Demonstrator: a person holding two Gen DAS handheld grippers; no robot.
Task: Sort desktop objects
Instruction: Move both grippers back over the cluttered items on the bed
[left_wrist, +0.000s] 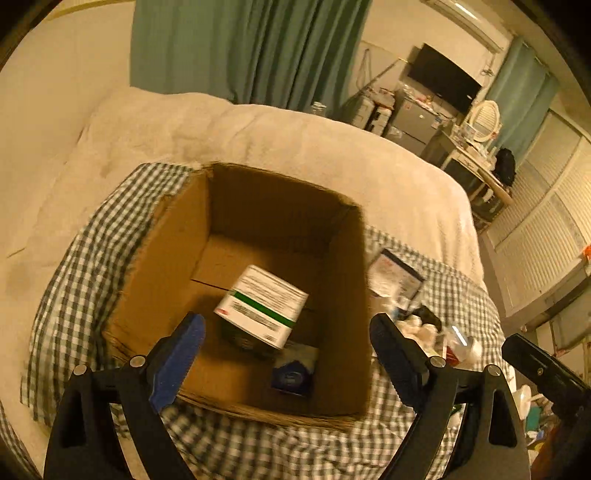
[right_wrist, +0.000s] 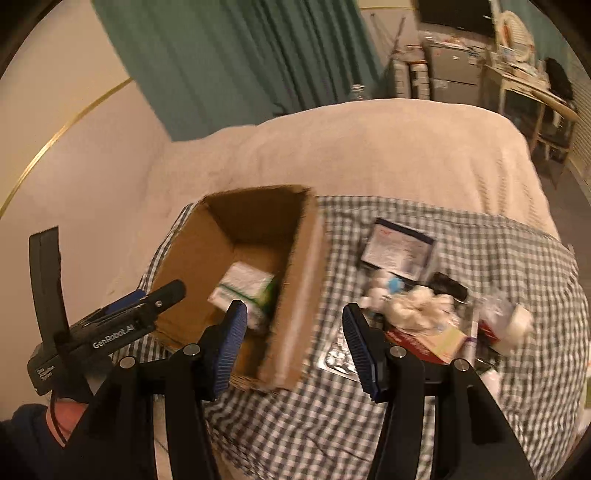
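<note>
- The cardboard box (left_wrist: 173, 266) sits open on a checked cloth (left_wrist: 258, 450) spread over the bed (left_wrist: 295, 147), toward the left of the cloth.
- Inside it there's a white carton with a green stripe (left_wrist: 263, 305), tilted up on one corner; its long axis runs from near left to far right in the left wrist view, and the printed face points up toward the camera.
- Just near-right of that carton, on the box floor, lies a small blue-and-white packet (left_wrist: 293, 373). It's too blurry to read.
- The left hand-held gripper (left_wrist: 287, 354) hovers over the near edge of the box, jaws spread wide with nothing between them.
- The right hand-held gripper (right_wrist: 293, 347) is also wide open and empty, straddling the box's near right corner.
- Right of the box, on the cloth, is the unsorted pile: a flat dark-bordered white card pack (right_wrist: 397, 251) farthest away, crumpled white tissue (right_wrist: 421, 310) nearer, a red and yellow box (right_wrist: 428, 341) and a silver blister strip (right_wrist: 338, 360) nearest.
</note>
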